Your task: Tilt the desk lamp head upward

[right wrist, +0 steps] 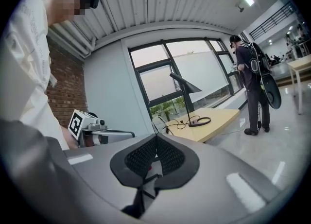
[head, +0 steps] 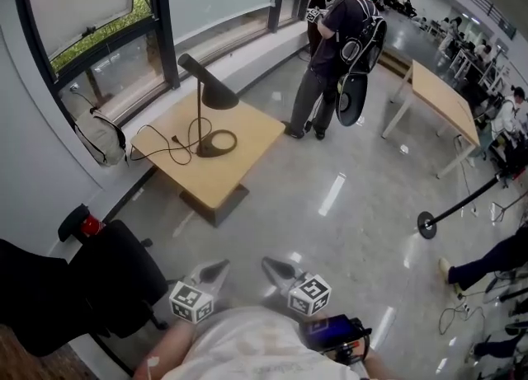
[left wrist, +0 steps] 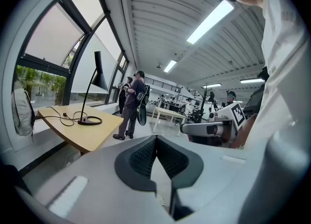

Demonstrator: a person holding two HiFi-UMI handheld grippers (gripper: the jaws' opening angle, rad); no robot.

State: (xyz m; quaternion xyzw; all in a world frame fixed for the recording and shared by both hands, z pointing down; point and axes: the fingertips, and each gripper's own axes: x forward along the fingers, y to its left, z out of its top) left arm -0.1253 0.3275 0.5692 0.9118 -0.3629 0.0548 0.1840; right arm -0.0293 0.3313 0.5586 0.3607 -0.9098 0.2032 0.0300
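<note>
Standing far beyond fingers (head: 213,272): desk lamp (head: 219,96)

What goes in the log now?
task: unstarted | left gripper: shut, empty | right gripper: shut, empty | black cone-head desk lamp: untouched, on light wooden table

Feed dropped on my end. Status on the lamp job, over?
Left claw and right claw shut, empty, near the body. Desk lamp untouched on table, well ahead. Path open; person stands past the table.

One lamp (head: 213,94), two tables (head: 239,164) (head: 441,98), two hand-held grippers (head: 219,269) (head: 270,265)
</note>
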